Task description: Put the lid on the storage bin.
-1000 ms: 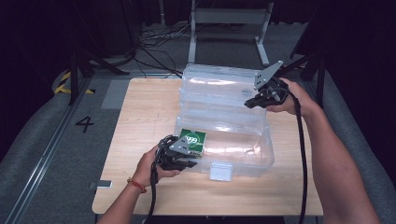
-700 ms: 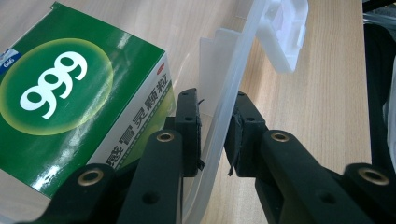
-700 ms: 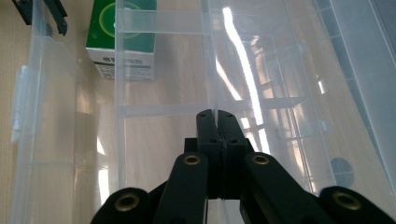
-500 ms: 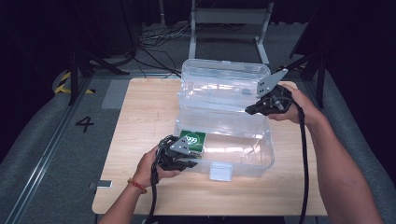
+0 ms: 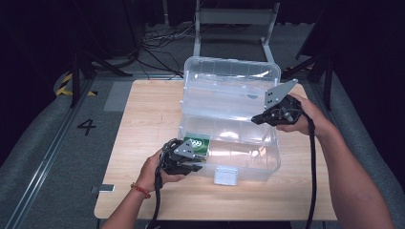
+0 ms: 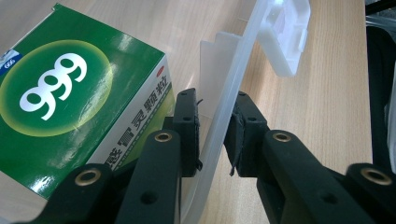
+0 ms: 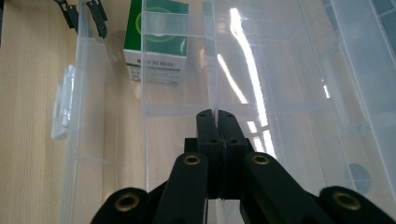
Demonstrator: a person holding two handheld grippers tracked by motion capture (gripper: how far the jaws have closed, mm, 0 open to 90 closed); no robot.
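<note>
A clear plastic box (image 5: pixel 273 160) stands open on the wooden table (image 5: pixel 143 119), its lid (image 5: pixel 231 67) raised at the back and a clear tray (image 5: pixel 224 100) across its top. A green carton marked 999 (image 5: pixel 197 145) (image 6: pixel 70 98) (image 7: pixel 159 42) lies in its front left corner. My left gripper (image 5: pixel 198 164) (image 6: pixel 214 98) is shut on the box's front wall (image 6: pixel 233 70), one pad inside and one outside. My right gripper (image 5: pixel 256 119) (image 7: pixel 215 114) is shut, pads together, its tips over the tray's right end. Whether it pinches a thin edge there is unclear.
A white latch (image 5: pixel 225 175) (image 6: pixel 289 37) hangs on the box's front wall, right of the left gripper. A small flat piece (image 5: pixel 107 188) lies at the table's front left edge. A metal stand (image 5: pixel 234 19) rises behind the table. Bare wood lies left of the box.
My right gripper has moved toward the person and a little left, from beside the lid to over the tray's right end. The left gripper has kept its place on the front wall.
</note>
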